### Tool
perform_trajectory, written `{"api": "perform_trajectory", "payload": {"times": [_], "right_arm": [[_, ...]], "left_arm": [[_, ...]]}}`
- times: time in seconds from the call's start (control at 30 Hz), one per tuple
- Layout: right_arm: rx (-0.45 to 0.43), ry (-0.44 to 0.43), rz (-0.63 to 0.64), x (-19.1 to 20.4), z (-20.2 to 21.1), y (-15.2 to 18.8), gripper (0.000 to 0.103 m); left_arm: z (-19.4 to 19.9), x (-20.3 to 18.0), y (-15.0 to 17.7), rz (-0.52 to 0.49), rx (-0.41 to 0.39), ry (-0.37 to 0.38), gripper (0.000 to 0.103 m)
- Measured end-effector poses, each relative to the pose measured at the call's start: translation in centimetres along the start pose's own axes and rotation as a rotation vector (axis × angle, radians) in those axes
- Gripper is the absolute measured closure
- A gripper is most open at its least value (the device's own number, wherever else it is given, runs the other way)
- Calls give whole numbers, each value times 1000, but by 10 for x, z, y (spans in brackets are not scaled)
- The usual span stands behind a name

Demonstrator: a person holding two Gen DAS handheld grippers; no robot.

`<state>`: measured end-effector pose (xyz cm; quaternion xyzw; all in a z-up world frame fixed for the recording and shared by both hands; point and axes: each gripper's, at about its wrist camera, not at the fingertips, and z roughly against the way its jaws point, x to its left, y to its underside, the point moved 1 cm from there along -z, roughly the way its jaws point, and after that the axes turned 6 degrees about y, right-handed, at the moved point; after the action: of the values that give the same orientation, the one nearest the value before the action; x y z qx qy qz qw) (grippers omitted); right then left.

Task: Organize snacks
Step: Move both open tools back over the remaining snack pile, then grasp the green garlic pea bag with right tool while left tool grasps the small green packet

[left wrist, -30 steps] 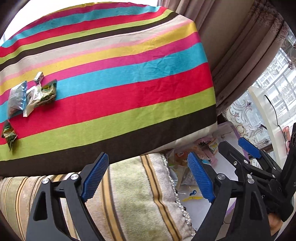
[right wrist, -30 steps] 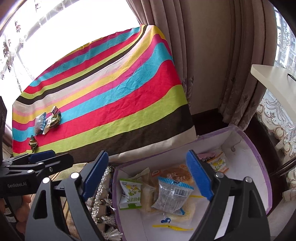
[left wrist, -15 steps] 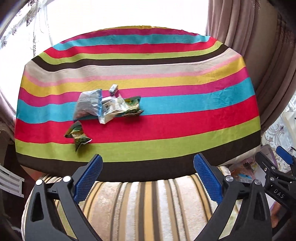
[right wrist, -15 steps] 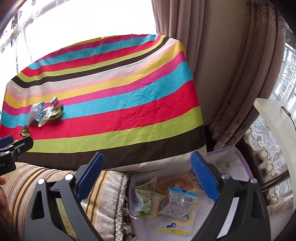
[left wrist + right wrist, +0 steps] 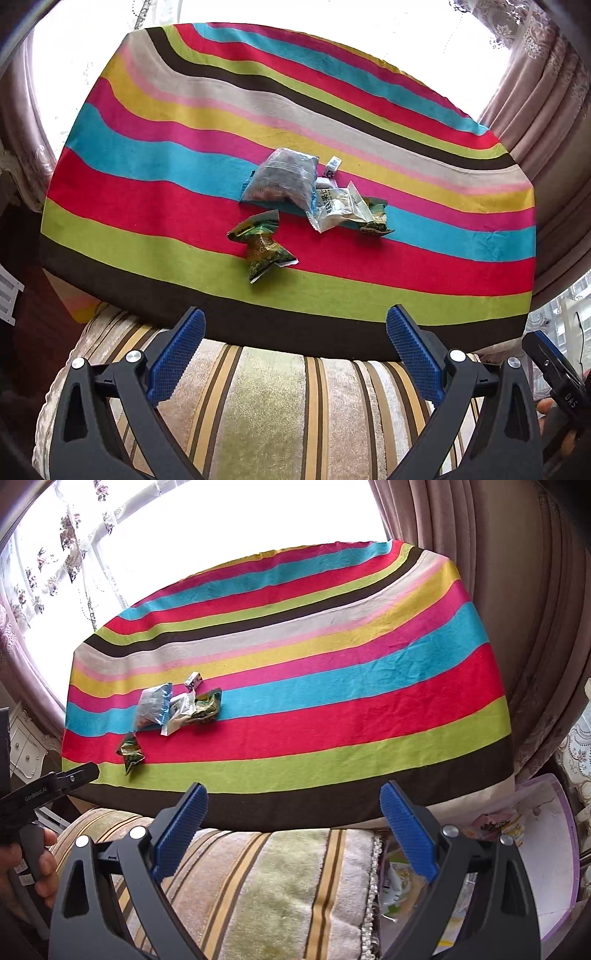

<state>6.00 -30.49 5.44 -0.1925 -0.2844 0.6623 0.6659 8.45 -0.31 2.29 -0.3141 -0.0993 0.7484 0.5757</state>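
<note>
Several snack packets lie together on the striped tablecloth (image 5: pixel 147 122): a clear-and-blue bag (image 5: pixel 282 181), a white packet (image 5: pixel 336 208), a green packet under it (image 5: pixel 373 219), a small white candy (image 5: pixel 332 168) and a green-gold packet (image 5: pixel 264 247) nearer the front edge. The same cluster shows in the right wrist view (image 5: pixel 173 709). My left gripper (image 5: pixel 295 354) is open and empty, held over a striped cushion (image 5: pixel 266 410) short of the table. My right gripper (image 5: pixel 293 830) is open and empty, to the right of the left one. A purple-rimmed box (image 5: pixel 554 849) with snacks sits at lower right.
Curtains (image 5: pixel 517 590) hang to the right of the table and a bright window (image 5: pixel 221 517) lies behind it. A white cabinet (image 5: pixel 22 738) stands at the far left. The cushion lies between both grippers and the table's front edge.
Both grippers have swung left, away from the box and toward the table. The snack cluster now sits near the middle of the left wrist view. Both stayed open.
</note>
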Motion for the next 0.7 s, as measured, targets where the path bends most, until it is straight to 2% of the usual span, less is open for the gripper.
{"api": "perform_trajectory", "payload": {"times": [0.07,0.13,0.23,0.5,0.7], "right_arm": [[3,-23,-4,6,-3,-3,8],[15,-40,-2,13,-9,-5,8],[40,-73,-11,22,-21,-10,8],[76,-74,27,53,-55,-30,8],[105,-59,72,77,-89,-47,8]], "left_arm": [[-4,8,-3,26,0,4,10],[-11,16,-8,51,7,8,19],[-24,26,-17,85,25,13,27],[-64,36,-35,108,77,4,33],[-86,44,-43,120,119,-12,41]]}}
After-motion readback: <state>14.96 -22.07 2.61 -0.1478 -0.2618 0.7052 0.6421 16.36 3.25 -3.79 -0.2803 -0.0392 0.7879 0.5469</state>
